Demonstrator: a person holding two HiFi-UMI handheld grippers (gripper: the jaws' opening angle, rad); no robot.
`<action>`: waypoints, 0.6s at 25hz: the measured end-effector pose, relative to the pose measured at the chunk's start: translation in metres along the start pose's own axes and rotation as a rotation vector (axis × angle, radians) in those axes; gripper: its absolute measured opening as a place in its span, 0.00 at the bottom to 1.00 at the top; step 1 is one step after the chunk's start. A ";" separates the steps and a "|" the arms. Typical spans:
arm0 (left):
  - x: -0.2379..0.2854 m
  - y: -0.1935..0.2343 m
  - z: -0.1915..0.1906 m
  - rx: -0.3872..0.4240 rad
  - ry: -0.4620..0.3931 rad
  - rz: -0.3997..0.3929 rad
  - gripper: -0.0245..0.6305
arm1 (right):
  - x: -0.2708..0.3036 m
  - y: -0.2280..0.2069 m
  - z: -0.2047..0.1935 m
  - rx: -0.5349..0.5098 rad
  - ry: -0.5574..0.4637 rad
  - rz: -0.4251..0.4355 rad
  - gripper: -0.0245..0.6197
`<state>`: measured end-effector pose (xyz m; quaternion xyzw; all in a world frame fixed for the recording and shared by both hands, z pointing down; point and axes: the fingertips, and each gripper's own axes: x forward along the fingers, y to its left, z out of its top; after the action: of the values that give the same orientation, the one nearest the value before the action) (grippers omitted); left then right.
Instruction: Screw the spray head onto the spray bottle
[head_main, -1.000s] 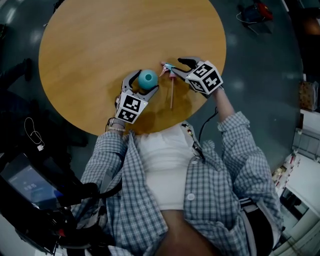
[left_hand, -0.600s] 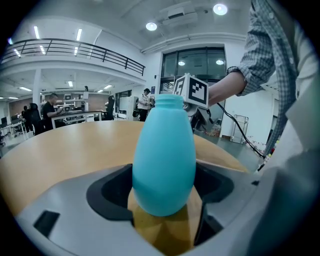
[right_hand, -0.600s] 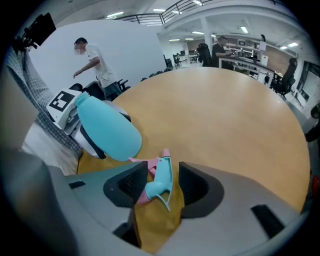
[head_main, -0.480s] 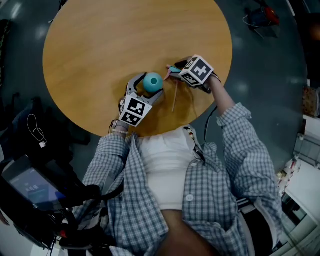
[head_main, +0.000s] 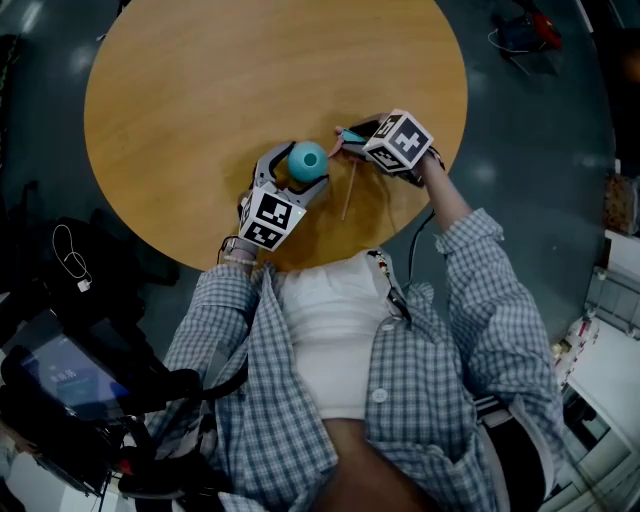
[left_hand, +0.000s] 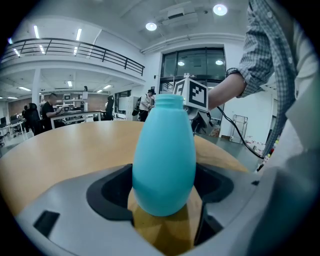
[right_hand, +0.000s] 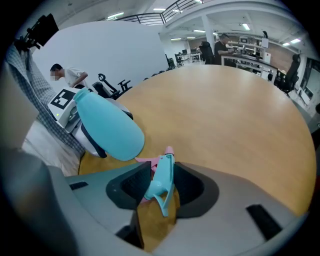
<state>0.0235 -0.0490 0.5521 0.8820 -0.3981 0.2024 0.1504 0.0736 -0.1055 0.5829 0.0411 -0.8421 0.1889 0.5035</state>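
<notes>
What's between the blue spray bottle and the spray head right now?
Nothing: only a narrow bare strip of table separates the spray bottle from the spray head, which shows best in the head view.

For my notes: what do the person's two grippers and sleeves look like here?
The left gripper and right gripper are pale grey with black pads, each bearing a white cube of black square markers. A dark cable trails from the right one. The sleeves are blue-grey checked shirt fabric.
</notes>
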 end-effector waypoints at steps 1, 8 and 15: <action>0.000 0.000 -0.001 0.004 0.001 -0.001 0.63 | -0.001 0.001 0.000 -0.007 -0.008 -0.012 0.25; 0.005 0.005 -0.001 0.024 0.006 -0.014 0.63 | -0.027 -0.013 0.017 -0.123 -0.076 -0.204 0.23; 0.012 0.013 -0.004 0.033 0.010 -0.043 0.63 | -0.085 -0.020 0.067 -0.220 -0.245 -0.374 0.22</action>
<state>0.0193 -0.0632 0.5626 0.8918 -0.3748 0.2100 0.1420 0.0641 -0.1588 0.4870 0.1636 -0.8901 -0.0067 0.4253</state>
